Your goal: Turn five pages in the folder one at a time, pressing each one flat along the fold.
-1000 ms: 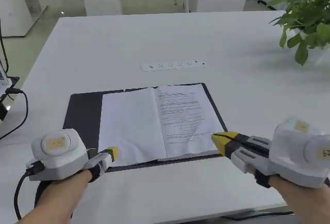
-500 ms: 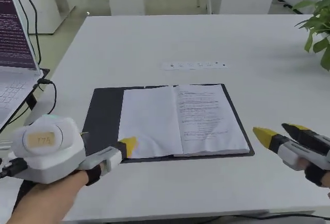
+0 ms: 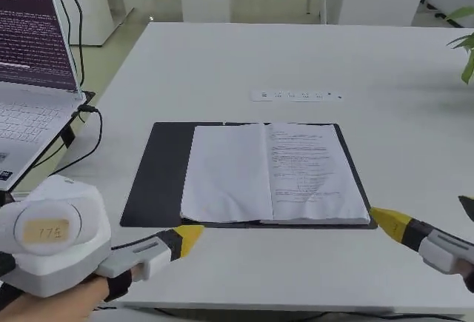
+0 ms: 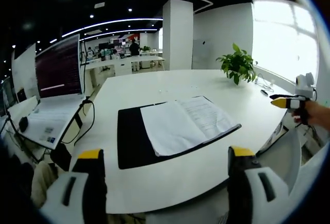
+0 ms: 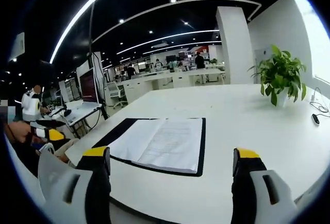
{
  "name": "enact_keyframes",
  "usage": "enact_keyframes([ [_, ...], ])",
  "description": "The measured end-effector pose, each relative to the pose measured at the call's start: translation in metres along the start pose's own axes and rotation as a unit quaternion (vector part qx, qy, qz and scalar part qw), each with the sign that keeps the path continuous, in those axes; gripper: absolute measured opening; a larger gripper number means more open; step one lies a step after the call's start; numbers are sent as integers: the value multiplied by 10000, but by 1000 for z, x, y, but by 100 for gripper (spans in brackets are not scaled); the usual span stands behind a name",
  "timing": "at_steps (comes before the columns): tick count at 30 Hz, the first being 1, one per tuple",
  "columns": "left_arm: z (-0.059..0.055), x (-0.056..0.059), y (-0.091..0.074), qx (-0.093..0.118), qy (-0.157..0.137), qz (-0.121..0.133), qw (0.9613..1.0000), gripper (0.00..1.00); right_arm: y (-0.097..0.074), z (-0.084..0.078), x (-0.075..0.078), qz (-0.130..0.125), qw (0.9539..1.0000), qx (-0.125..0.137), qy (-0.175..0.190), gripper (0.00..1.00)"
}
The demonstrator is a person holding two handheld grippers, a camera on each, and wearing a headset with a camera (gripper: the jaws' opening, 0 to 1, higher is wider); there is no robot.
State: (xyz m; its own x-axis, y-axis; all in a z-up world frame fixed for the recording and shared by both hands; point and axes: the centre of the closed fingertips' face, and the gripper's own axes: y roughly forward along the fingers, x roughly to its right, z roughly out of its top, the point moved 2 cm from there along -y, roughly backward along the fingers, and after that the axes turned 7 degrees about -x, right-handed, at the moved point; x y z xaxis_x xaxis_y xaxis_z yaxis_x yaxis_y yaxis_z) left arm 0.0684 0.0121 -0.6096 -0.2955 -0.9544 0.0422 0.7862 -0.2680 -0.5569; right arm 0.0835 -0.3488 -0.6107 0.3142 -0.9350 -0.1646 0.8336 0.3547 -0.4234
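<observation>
1 folder point(image 3: 164, 181) lies open on the worktop point(image 3: 244, 55), near 1 laptop point(image 3: 29, 78). 2 grippers, left gripper point(image 4: 166, 156) and right gripper point(image 5: 171, 154), gape wide, holding nothing.

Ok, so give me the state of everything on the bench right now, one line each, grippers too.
Folder: open, lying flat on the table, pages down on both sides.
Laptop: lid up, screen lit.
Left gripper: open, empty, clear of the folder.
Right gripper: open, empty, clear of the folder.
Power strip: lying flat beyond the folder; too small to tell whether anything is plugged in.
</observation>
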Motion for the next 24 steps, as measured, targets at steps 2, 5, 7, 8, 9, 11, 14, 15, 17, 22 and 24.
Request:
enact_keyframes([
  [2,1,0,-1,-7,1,1,10000,99,-2,-2,3,-12,10000,7,53,100],
  [5,3,-1,-3,-19,74,28,10000,99,-4,-4,4,23,9998,25,210,100],
  [7,5,-1,-4,1,58,8,10000,99,-4,-4,4,4,9998,21,190,100],
  [8,6,-1,-3,0,46,-1,10000,99,-4,-4,4,12,9998,22,185,100],
  [9,7,0,-2,-6,62,-8,10000,99,-4,-5,4,19,9998,3,198,100],
  [11,8,1,1,-37,137,-23,9999,99,-3,-5,4,29,9998,5,201,100],
  [14,10,1,6,-49,158,-60,9998,99,-2,-6,4,63,9997,-19,229,100],
  [15,11,0,10,-58,164,-69,9998,99,-1,-7,4,63,9997,-9,231,100],
  [17,11,2,15,-98,218,-107,9997,99,0,-8,4,81,9997,-38,233,99],
  [22,12,5,29,-151,312,-185,9992,99,4,-11,4,129,9996,-61,247,98],
  [24,13,8,35,-173,329,-238,9990,99,5,-11,2,138,9997,-91,194,98],
])
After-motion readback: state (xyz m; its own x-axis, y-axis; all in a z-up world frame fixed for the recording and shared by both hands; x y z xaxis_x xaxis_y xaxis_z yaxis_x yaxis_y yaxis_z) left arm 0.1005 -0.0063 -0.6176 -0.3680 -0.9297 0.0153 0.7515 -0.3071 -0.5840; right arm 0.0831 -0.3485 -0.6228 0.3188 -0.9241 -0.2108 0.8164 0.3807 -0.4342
